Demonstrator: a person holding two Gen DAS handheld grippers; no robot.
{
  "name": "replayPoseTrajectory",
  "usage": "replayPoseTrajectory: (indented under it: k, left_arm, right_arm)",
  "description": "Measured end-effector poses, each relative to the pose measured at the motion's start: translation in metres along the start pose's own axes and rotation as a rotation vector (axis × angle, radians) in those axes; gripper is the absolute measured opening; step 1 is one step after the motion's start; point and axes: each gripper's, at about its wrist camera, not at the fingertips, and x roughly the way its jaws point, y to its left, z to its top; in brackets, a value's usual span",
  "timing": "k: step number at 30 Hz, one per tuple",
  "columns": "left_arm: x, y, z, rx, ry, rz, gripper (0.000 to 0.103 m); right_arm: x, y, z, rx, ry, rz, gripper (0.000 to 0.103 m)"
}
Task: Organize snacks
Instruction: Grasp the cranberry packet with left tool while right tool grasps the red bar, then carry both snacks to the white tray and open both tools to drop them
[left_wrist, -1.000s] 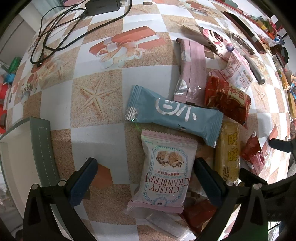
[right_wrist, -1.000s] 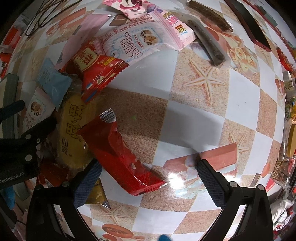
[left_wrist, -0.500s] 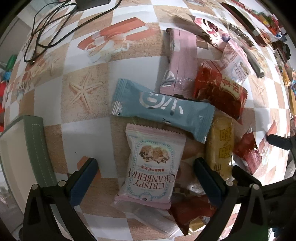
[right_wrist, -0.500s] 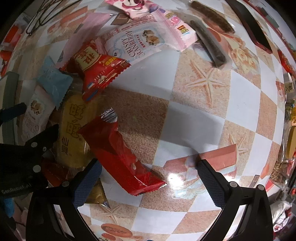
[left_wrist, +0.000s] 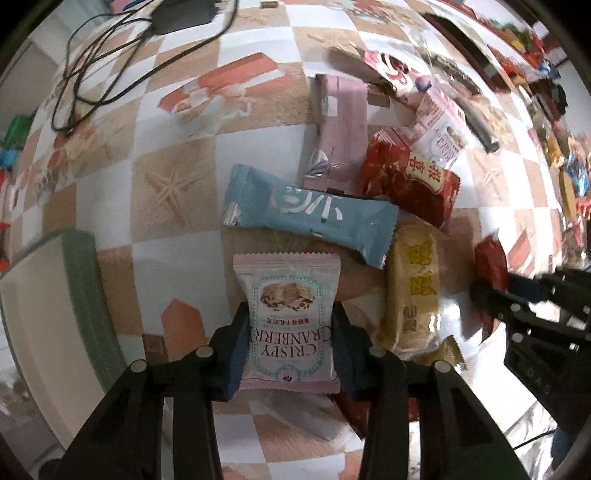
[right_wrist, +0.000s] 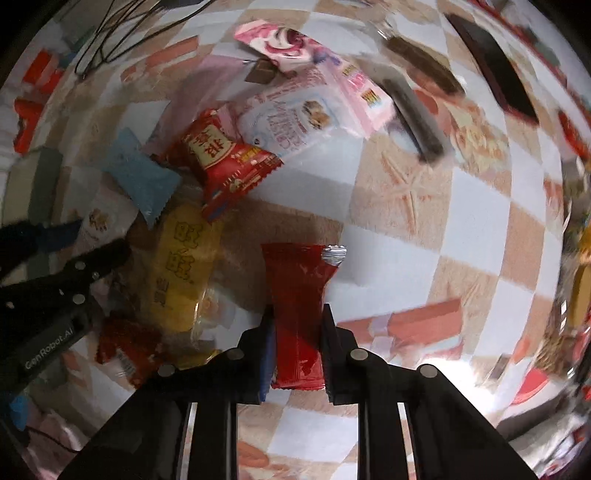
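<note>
A pink and pale-blue Crispy Cranberry packet (left_wrist: 286, 295) stands between the fingers of my left gripper (left_wrist: 290, 321). Its jaws are closing and both pads press on the packet's sides. In the right wrist view a plain red packet (right_wrist: 299, 273) is clamped by my right gripper (right_wrist: 297, 317), whose jaws are also closing. Both grippers point down over the checkered tablecloth. The right gripper (left_wrist: 517, 291) shows at the right edge of the left wrist view. The left gripper (right_wrist: 74, 258) shows at the left edge of the right wrist view.
A snack pile lies between the grippers: a blue packet (left_wrist: 310, 214), a yellow one (left_wrist: 413, 291), a red printed one (left_wrist: 410, 181), a long pink one (left_wrist: 340, 125). A green-rimmed box (left_wrist: 79, 295) stands at the left. Black cables (left_wrist: 92, 74) lie far left.
Both grippers went from wide open to clamped, the left on the cranberry packet, the right on the red packet. The red packet now stands straight between the fingers. Both hands rose a little.
</note>
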Motion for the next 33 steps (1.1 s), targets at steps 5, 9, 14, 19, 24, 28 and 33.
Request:
replayPoseTrajectory:
  k: [5,9,14,19,24,28,33]
  left_arm:
    - [-0.029,-0.011,-0.013,0.032,-0.048,-0.010,0.044]
    - [-0.050,-0.026,-0.030,0.071,-0.057,-0.012,0.044]
    - [-0.075,-0.047,-0.055,0.092,-0.074,-0.008,0.044]
    - [-0.087,-0.022,-0.089,0.100,-0.084,-0.010,0.044]
    - [-0.098,-0.002,-0.113,0.079,-0.091,-0.026,0.044]
    - [-0.106,0.014,-0.121,0.036,-0.111,-0.032,0.044]
    - [-0.116,0.036,-0.126,-0.019,-0.147,-0.032,0.044]
  right_arm:
    - [-0.014,-0.017,-0.023,0.040,-0.008,0.053,0.023]
    - [-0.027,-0.026,-0.048,0.079,-0.013,0.092,0.023]
    - [-0.045,-0.032,-0.081,0.142,-0.027,0.161,0.023]
    - [-0.064,-0.022,-0.094,0.143,-0.029,0.167,0.023]
    - [-0.074,-0.013,-0.115,0.153,-0.020,0.187,0.023]
    - [-0.069,0.003,-0.119,0.136,0.009,0.183,0.023]
    - [-0.076,0.028,-0.109,0.078,-0.004,0.162,0.023]
